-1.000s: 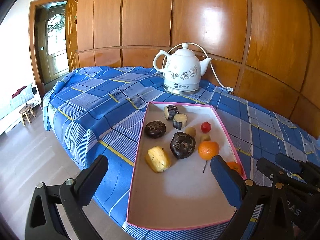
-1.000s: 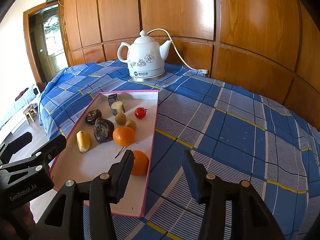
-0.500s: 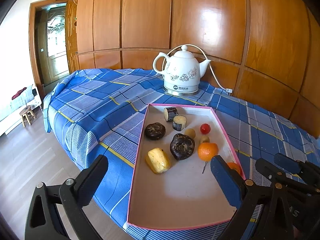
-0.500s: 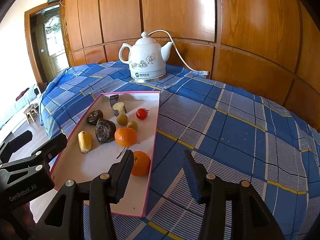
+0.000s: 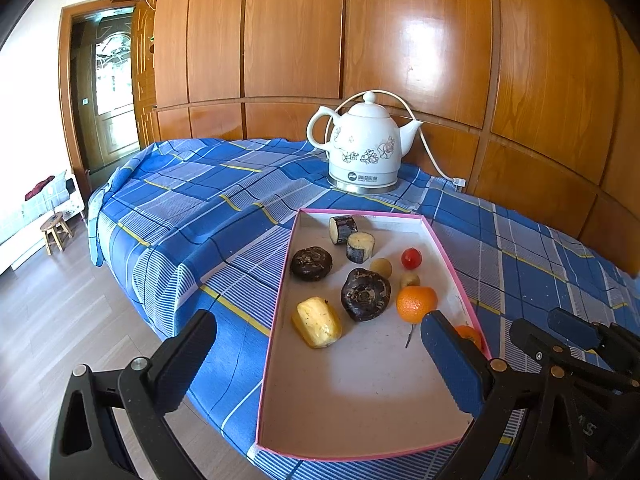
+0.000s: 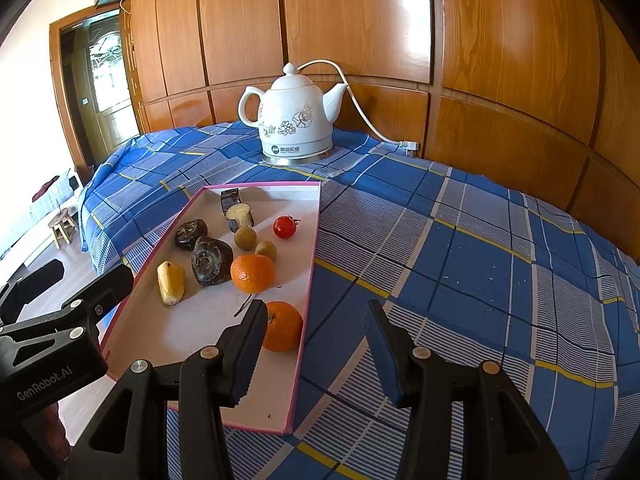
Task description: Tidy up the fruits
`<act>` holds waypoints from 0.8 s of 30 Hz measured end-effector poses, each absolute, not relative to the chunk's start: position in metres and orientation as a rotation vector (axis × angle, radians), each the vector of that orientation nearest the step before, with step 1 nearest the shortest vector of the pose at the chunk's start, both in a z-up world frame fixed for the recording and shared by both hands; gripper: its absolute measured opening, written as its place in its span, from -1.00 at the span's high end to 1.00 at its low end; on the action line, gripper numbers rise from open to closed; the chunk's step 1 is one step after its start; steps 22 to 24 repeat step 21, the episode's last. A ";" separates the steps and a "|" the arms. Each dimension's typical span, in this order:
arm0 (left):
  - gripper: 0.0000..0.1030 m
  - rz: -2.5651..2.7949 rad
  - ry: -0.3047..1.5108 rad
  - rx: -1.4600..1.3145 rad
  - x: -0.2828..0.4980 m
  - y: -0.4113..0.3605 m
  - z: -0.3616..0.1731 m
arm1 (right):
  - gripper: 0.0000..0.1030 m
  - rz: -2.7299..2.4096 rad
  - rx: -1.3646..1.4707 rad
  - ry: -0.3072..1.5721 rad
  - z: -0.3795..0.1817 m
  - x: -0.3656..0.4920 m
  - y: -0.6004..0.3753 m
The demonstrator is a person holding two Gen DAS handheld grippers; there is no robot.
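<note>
Nothing has shifted: my left gripper [image 5: 316, 354] gapes wide and empty over the pink-rimmed tray [image 5: 276, 332], my right gripper [image 6: 316, 350] partly spread and empty beside the near orange [image 6: 285, 326].

We find only the faintest change, and it is a change of framing. In the left wrist view the white electric kettle [image 5: 364, 148], the far rim of the pink-edged tray [image 5: 360, 211] and the dark round fruit [image 5: 311, 264] now sit a shade lower in the picture than a second ago. In the right wrist view the kettle [image 6: 296, 120] now sits a touch further right.
</note>
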State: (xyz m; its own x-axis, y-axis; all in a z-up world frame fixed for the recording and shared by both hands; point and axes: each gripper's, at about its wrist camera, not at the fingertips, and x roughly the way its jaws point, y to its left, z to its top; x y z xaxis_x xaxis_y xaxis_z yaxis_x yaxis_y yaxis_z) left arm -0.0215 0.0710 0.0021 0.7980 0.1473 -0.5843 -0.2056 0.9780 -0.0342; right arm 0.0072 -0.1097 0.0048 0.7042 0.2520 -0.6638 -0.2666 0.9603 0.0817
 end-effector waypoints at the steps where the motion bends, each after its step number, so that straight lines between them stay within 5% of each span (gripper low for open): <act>1: -0.99 0.190 0.618 -0.098 -0.022 0.071 0.002 | 0.02 0.288 -0.021 0.735 0.005 0.007 -0.110; 24: -0.99 0.184 0.614 -0.086 -0.022 0.069 0.003 | 0.02 0.249 0.055 0.762 0.009 0.028 -0.152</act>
